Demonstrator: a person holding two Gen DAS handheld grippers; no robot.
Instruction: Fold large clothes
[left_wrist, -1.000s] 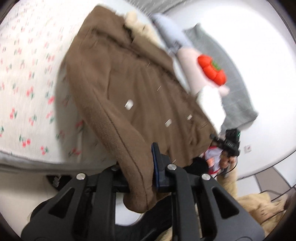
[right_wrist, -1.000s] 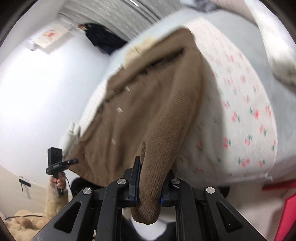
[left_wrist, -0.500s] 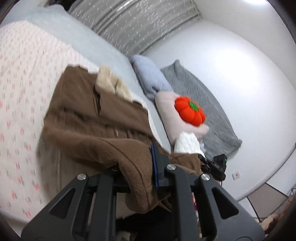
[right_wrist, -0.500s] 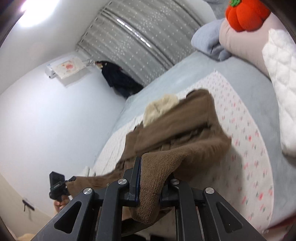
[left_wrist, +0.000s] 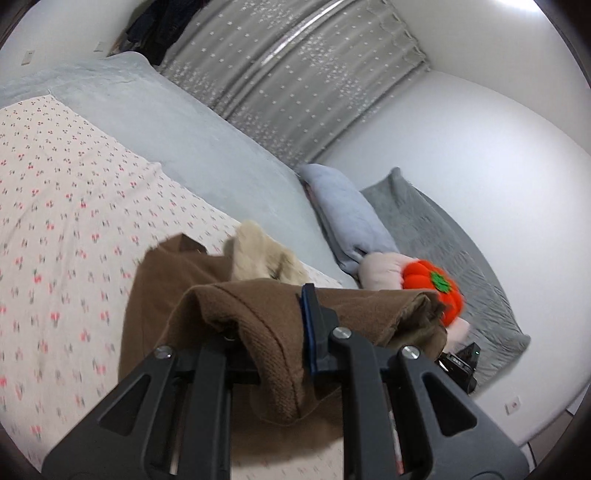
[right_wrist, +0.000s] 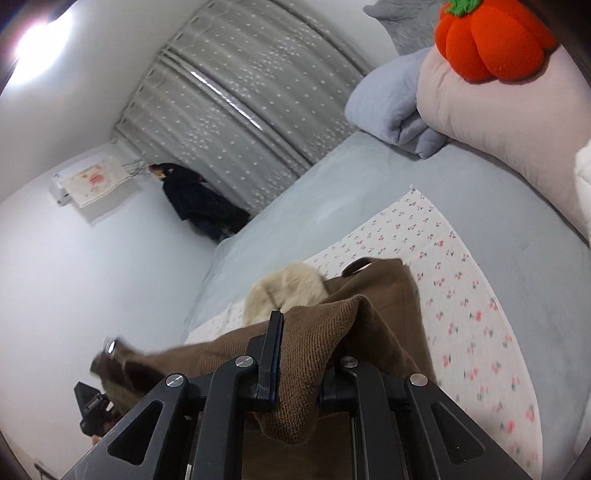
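Note:
A large brown coat (left_wrist: 177, 295) with a cream fleece collar (left_wrist: 258, 254) lies on a cherry-print sheet (left_wrist: 66, 206) on the bed. My left gripper (left_wrist: 273, 347) is shut on a thick fold of the coat's brown hem and holds it raised over the coat's body. In the right wrist view my right gripper (right_wrist: 299, 373) is shut on another corner of the brown coat (right_wrist: 380, 295), also lifted, with the collar (right_wrist: 291, 291) just beyond it. The lifted hem stretches between the two grippers.
A grey-blue bedspread (left_wrist: 177, 136) covers the bed beyond the sheet. A folded blue blanket (left_wrist: 351, 218), a pink pillow (right_wrist: 491, 122) and an orange pumpkin plush (right_wrist: 491, 44) lie at the head. A grey curtain (left_wrist: 291, 81) and white walls stand behind.
Both grippers have carried the coat's lower hem up and forward toward the collar, folding the coat over itself. The views have tilted up from the bed edge to the curtain.

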